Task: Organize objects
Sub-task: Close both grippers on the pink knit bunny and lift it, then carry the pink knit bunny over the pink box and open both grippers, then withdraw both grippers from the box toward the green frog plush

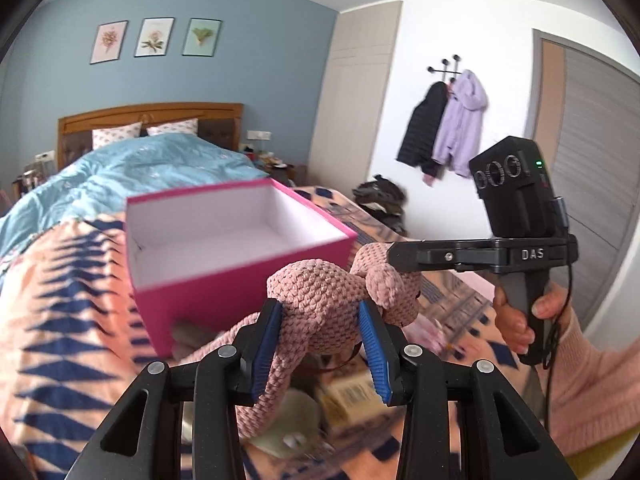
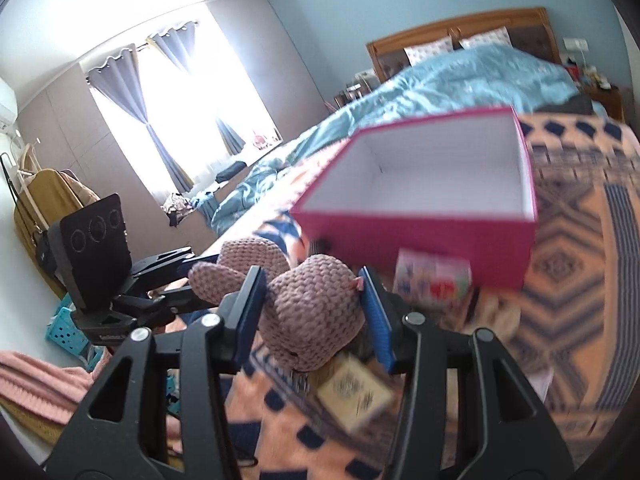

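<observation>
A: Status on the tongs?
B: Both were clamped on the pink crocheted toy [image 1: 320, 296]. Left gripper [image 1: 320, 344] had its blue pads pressed on the toy's body, with a long knitted limb hanging below the jaws. Right gripper [image 2: 316, 316] pinched the toy's head end [image 2: 316, 312].
A: Toy location?
B: Held off the patterned blanket [image 1: 60, 320], between the two tongs, just short of the pink box [image 1: 240, 240].
A: Box contents?
B: The visible white interior was bare; the box [image 2: 420, 200] sat open-topped, ahead of and above both sets of jaws.
A: Anything else near the jaws?
B: A printed carton [image 2: 432, 284] right of the right gripper, against the box's near wall. A small tan card box [image 2: 354, 394] below its jaws. Both blurred.
</observation>
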`<action>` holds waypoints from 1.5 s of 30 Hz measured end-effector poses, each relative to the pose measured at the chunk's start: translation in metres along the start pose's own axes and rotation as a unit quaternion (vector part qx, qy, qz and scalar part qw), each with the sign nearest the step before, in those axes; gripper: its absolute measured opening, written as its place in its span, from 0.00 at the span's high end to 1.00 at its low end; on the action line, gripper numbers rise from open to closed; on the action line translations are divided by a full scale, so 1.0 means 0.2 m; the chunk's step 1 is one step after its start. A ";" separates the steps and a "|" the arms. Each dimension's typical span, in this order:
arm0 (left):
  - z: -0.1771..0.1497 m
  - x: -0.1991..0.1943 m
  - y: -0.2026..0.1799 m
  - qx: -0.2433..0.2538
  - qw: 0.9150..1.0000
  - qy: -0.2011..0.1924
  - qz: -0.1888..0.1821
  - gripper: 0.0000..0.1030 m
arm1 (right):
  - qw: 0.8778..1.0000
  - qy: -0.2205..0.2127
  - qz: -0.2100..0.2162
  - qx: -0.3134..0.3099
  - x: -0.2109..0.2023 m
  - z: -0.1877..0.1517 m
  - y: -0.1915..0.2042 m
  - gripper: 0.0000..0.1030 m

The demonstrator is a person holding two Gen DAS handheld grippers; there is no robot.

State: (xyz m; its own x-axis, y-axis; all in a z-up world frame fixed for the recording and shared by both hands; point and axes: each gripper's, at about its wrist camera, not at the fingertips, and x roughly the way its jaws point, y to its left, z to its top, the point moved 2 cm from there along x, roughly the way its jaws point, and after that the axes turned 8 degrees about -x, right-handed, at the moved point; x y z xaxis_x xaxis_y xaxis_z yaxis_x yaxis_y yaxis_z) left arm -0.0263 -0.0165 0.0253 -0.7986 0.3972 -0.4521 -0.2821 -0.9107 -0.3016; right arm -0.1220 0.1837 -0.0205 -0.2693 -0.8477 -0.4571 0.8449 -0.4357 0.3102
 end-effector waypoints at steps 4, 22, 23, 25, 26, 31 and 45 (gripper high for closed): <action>0.16 0.03 0.07 -0.003 1.000 -0.015 0.012 0.61 | 1.000 -0.017 -0.002 -0.012 0.05 0.17 -0.04 0.51; 0.45 0.42 0.36 -0.018 0.998 -0.005 0.057 0.60 | 0.999 0.001 -0.039 0.026 0.41 0.52 -0.42 0.52; 0.44 0.44 0.37 -0.022 0.998 -0.001 0.058 0.60 | 0.999 0.006 -0.041 0.031 0.42 0.51 -0.44 0.52; 0.43 0.49 0.41 -0.031 0.998 0.010 0.056 0.60 | 0.998 0.015 -0.045 0.038 0.46 0.51 -0.48 0.52; 0.42 0.51 0.43 -0.037 0.998 0.015 0.058 0.60 | 0.998 0.020 -0.045 0.042 0.49 0.50 -0.50 0.52; 0.37 0.61 0.52 -0.058 0.995 0.041 0.063 0.60 | 0.996 0.047 -0.049 0.056 0.59 0.44 -0.57 0.52; 0.30 0.58 0.56 -0.069 0.993 0.037 0.091 0.55 | 0.991 0.086 -0.053 0.083 0.74 0.31 -0.66 0.52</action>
State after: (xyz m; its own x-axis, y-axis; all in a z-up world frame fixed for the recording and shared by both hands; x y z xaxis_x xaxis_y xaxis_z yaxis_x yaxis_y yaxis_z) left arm -0.1821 -0.0787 -0.0092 -0.7871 0.2394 -0.5684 -0.0574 -0.9460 -0.3190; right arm -0.3017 0.0967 -0.0778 -0.2574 -0.7370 -0.6250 0.7247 -0.5750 0.3796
